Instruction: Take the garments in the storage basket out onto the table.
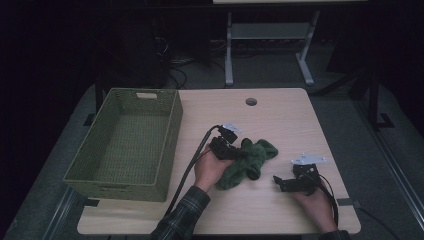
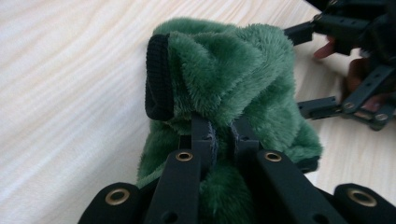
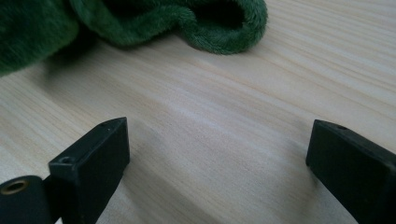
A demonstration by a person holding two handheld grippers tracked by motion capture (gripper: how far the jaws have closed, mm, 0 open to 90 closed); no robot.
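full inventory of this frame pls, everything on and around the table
fleece cloth: 1, dark green with a black ribbed trim, bunched at the table's middle, pinched at one fold
woven basket: 1, olive green, empty, on the table's left side
table: 1, light wood, with a round cable hole near the far edge
metal stand: 1, pale grey, on the floor behind the table
left gripper: 1, black, jaws shut on the fleece cloth
right gripper: 1, black, jaws open over bare table, right of the cloth
hands: 2, left in a plaid sleeve, right at the near right edge
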